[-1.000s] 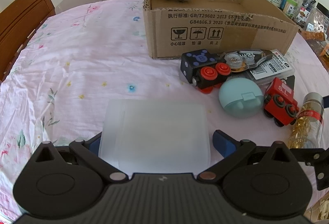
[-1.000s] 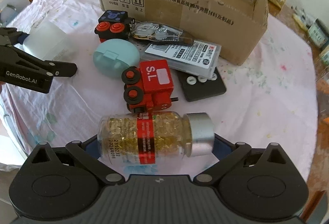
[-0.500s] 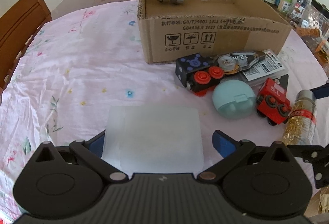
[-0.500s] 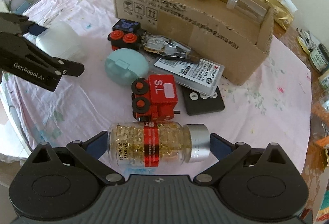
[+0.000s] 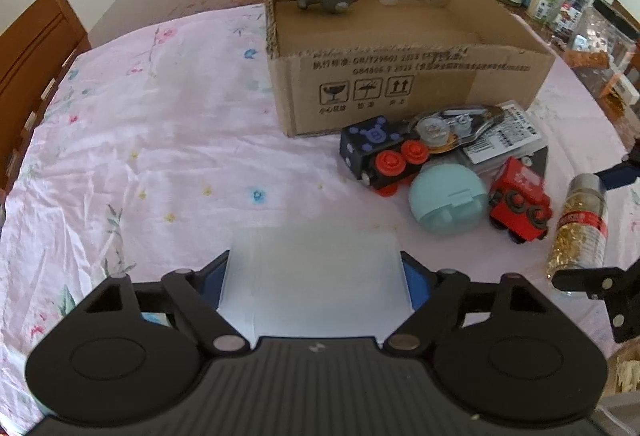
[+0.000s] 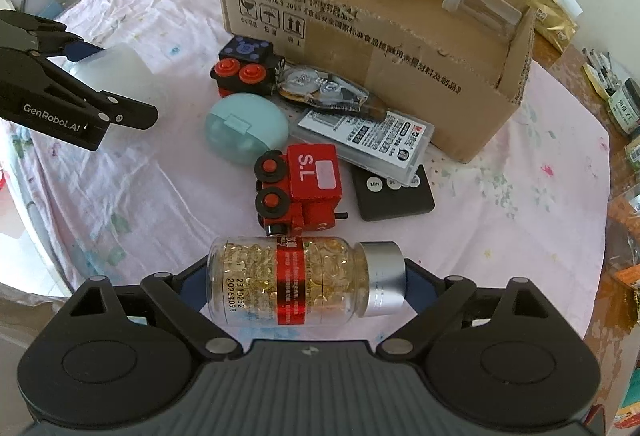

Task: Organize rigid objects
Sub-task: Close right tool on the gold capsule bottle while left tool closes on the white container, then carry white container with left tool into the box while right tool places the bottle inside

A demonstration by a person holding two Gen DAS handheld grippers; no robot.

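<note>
Round table [image 5: 132, 24], pink floral cloth [image 5: 140, 140], cardboard box [image 5: 400, 76], toy trains, pill bottle [image 6: 296, 282]

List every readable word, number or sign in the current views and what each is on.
"S.L": red wooden toy train.
"GenRobot.AI": left claw's black arm.
"231023Z" and "2026409B", roughly: clear capsule bottle with silver cap.
"MIN": black remote's button.
"GB4806.9", three handling symbols: brown cardboard box; its Chinese line is too blurred.
White labelled plastic case: print too small.
</note>
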